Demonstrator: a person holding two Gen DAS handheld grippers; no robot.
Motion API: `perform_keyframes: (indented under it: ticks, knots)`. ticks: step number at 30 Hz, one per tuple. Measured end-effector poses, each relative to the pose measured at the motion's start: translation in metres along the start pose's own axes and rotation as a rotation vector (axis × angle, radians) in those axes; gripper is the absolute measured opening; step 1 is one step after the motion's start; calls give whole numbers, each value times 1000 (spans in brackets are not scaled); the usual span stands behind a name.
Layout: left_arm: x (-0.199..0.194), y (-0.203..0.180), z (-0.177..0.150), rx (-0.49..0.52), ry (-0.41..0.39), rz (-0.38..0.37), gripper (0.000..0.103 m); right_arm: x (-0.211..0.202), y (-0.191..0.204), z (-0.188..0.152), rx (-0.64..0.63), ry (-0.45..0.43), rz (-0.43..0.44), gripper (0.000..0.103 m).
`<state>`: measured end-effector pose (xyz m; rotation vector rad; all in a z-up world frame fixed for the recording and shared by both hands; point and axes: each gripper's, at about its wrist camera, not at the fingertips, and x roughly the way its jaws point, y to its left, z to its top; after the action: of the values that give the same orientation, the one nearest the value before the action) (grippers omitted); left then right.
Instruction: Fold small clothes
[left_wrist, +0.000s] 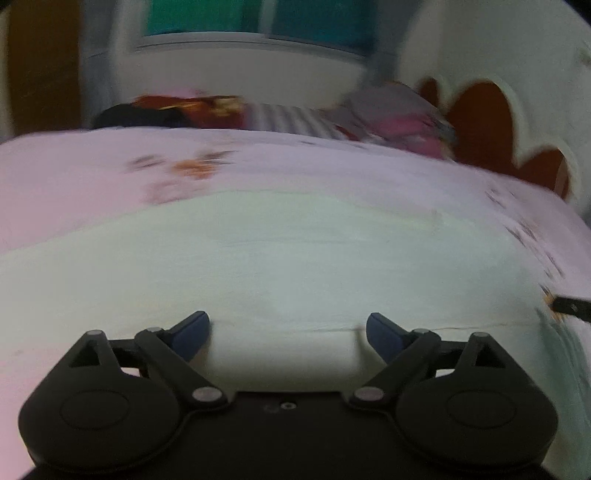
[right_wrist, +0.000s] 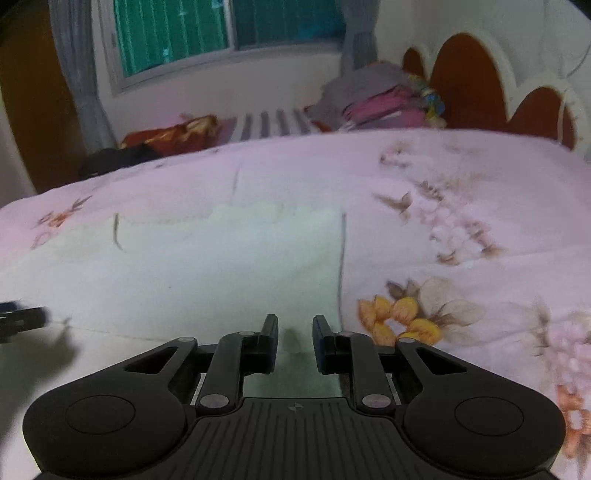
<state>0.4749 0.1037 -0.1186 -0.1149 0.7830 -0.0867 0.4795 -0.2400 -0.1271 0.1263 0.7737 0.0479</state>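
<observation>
While the pale green garment (right_wrist: 236, 266) lies flat on the flowered pink bedspread (right_wrist: 461, 206), filling the middle of both wrist views, you look to be between folds rather than finished. In the right wrist view its right edge runs straight from mid-frame down toward your right gripper (right_wrist: 295, 334), and a scalloped far edge sits across the centre, which suggests at least one fold is already laid, though the blur keeps me from counting layers. A faint crease line crosses the cloth just ahead of your left gripper (left_wrist: 288, 332) in the lower part of its view.

Your left fingers (left_wrist: 192, 332) stand wide apart with nothing between them, hovering over the near edge of the garment. Your right fingers (right_wrist: 271, 332) are narrow, with a small gap between them; cloth shows in that gap, but I cannot tell whether the pads pinch it or merely hang above it.

Judging by how large the cloth is, at least one more fold remains, then moving it aside. Folded clothes (right_wrist: 373, 99) already sit stacked in the upper right by the headboard (right_wrist: 461, 77), and a red and dark heap (right_wrist: 166, 138) at upper left may be waiting its turn.
</observation>
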Motion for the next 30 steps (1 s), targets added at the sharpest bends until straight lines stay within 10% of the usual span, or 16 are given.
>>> perform_keyframes:
  ticks: [3,8,10,15,22,24,27,30]
  knots:
    - [-24,54,-11,-140,-36,77,94,-9,6,1,16,-41,-8,73]
    - [-80,175,-43,-474,-206,182,80,-14,23,5,-12,-82,41,73]
    - [-94,215,-56,-587,-237,234,74,-12,31,6,-16,-82,64,51]
    - [-108,292,-77,-827,-296,213,53,3,48,8,34,-36,85,47]
    - [-102,331,-85,-1009,-383,135,38,10,71,8,29,-20,88,47]
    - [-97,337,-86,-1041,-373,108,4,11,75,9,28,-21,84,47]
    - [-109,335,-89,-1052,-499,96,3,11,75,12,33,-22,76,47]
    - [-95,343,-89,-1054,-402,152,3,12,73,14,39,-29,68,47]
